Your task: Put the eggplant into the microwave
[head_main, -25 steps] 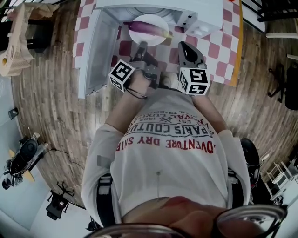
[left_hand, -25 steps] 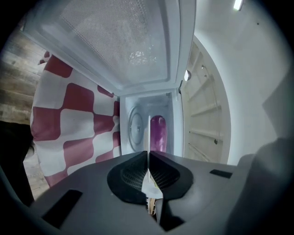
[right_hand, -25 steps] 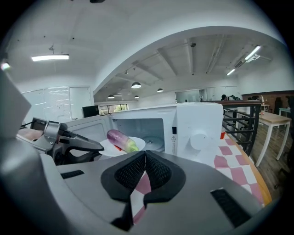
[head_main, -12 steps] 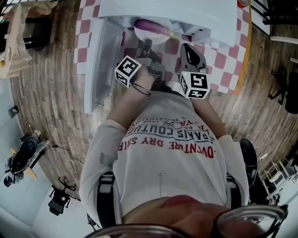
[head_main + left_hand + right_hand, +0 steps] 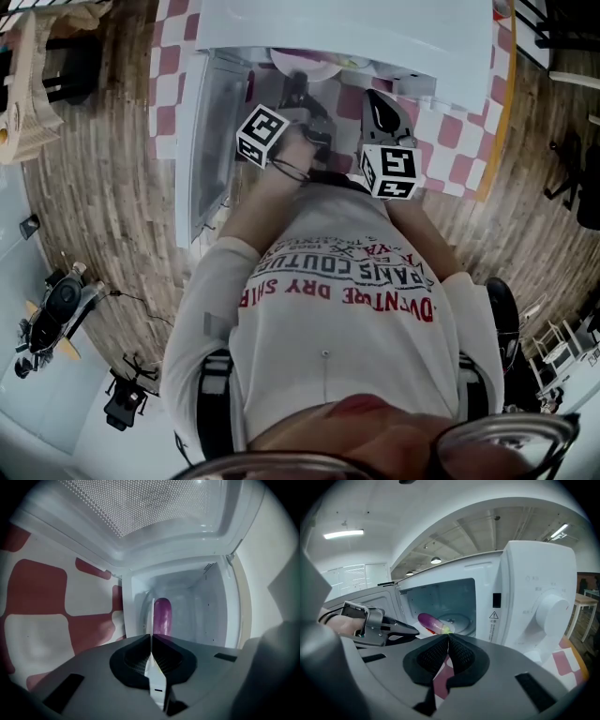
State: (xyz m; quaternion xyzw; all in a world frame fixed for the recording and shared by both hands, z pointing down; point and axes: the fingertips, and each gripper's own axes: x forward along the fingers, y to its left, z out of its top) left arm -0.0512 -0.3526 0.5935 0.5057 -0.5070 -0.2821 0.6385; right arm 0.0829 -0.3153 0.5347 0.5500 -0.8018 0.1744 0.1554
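Lying under the microwave (image 5: 347, 33), red-checked cloth (image 5: 457, 141); plank floor (image 5: 103, 187) around.

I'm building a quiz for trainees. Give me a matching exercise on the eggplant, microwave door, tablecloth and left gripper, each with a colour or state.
1 eggplant
2 microwave door
3 tablecloth
4 left gripper

A swung open
B red and white checks
C purple
D shut on the plate rim

Pairs: 1-C, 2-A, 3-B, 4-D

eggplant (image 5: 162, 615) lower end hidden behind left claw (image 5: 151, 637), plate (image 5: 315, 67) mostly under microwave (image 5: 347, 30) top
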